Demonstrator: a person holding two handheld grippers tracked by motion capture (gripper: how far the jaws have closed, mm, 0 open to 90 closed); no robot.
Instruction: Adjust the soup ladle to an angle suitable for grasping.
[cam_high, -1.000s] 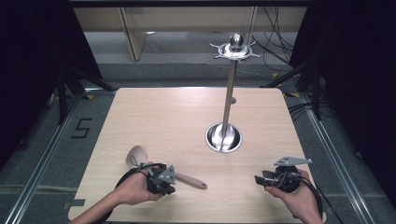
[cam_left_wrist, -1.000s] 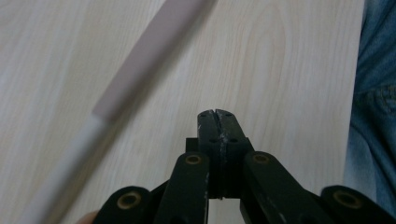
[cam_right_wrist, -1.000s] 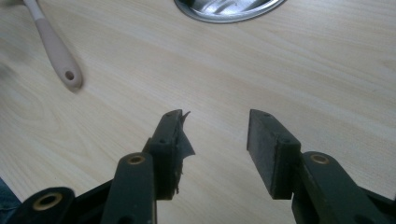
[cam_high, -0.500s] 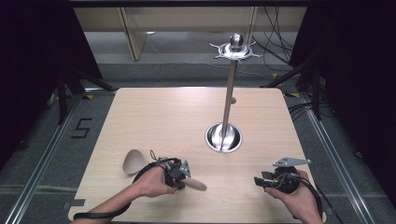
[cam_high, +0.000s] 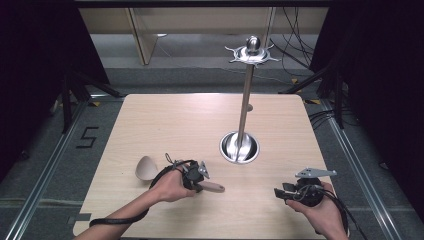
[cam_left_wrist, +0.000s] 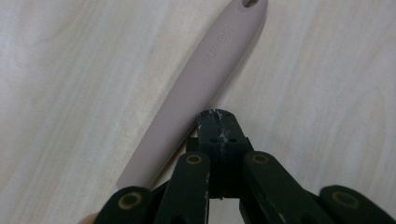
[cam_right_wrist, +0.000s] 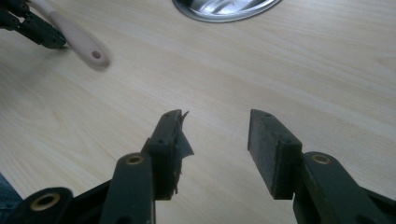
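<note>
— How do your tongs stand?

— My left tongs are fully closed, pad against pad. The spoon isn't between them as far as I can tell: its handle runs along their left side, seemingly touching. My right tongs are wide and hold nothing, low over the bench at its near right corner.

— Where is the spoon, then?

— Flat on the bench near the front edge, left of the middle, right by my left tongs. Its long axis runs roughly across the bench. The bowl points left. The handle end, with its hole, points right, toward my right tongs.

— Which hand is nearer?

— The left, by far. It sits over the spoon's middle. The right tongs are well apart from the handle end, with bare bench between.

— What does the next move turn on?

— I think it's that the handle lies beside the closed pads and not between them. To lift it, I'd have to open the left tongs and set them across the handle. The stand rises beyond and to the right, from its round base.

— And the count?

— One spoon, one stand, two tongs.
</note>
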